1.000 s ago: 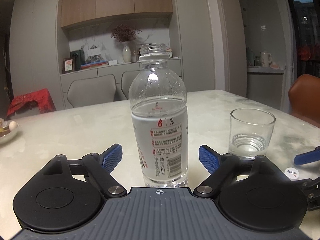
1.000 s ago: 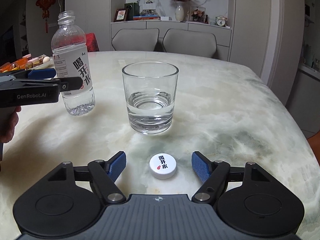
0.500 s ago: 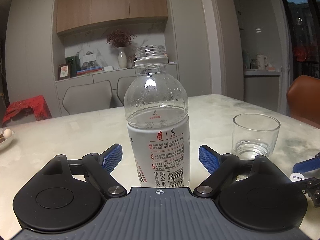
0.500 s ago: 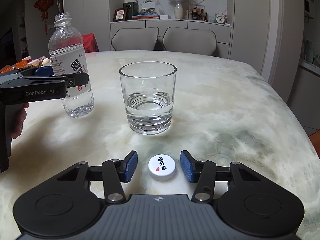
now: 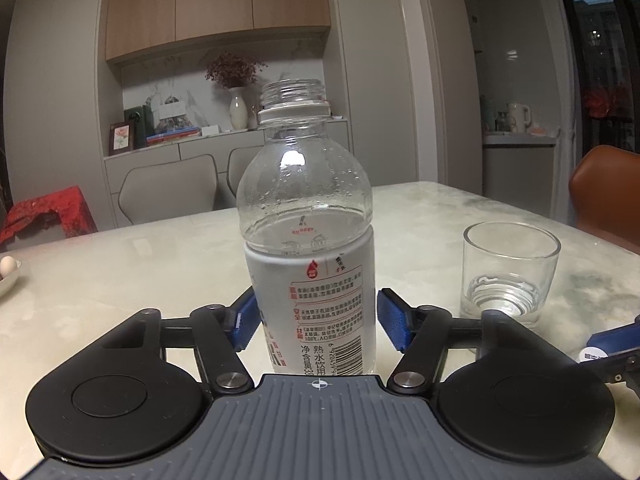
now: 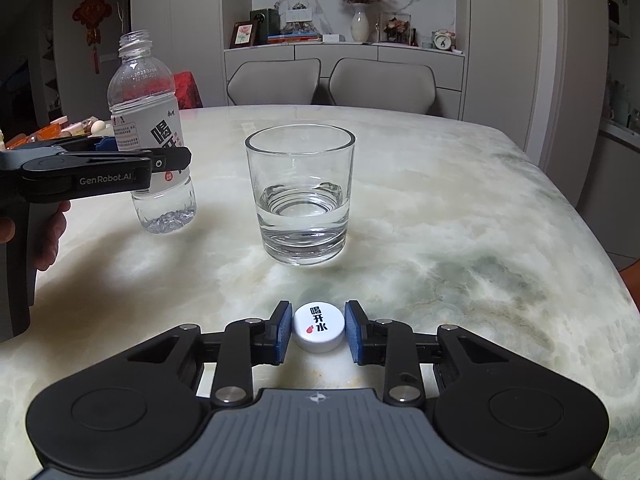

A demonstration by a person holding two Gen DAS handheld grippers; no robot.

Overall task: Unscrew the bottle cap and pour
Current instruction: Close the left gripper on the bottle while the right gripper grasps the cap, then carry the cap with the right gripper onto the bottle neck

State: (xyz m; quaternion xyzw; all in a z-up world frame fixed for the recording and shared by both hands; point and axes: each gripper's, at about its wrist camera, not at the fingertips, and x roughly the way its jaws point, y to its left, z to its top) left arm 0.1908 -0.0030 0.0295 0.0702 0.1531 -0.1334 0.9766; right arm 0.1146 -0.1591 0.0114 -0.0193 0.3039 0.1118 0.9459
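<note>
An uncapped clear water bottle with a white label stands on the marble table, between the blue pads of my left gripper. The pads are at its label, nearly touching or touching it. The bottle also shows in the right wrist view, with the left gripper around it. A glass tumbler with a little water stands mid-table; it shows right of the bottle in the left wrist view. My right gripper has closed on the white bottle cap, which lies on the table.
The marble table has its right edge close to the glass side. A plate with an egg sits at the far left. Grey chairs stand behind the table and an orange chair at the right.
My left gripper has moved forward and narrowed around the bottle's label. My right gripper has closed from wide open onto the cap.
</note>
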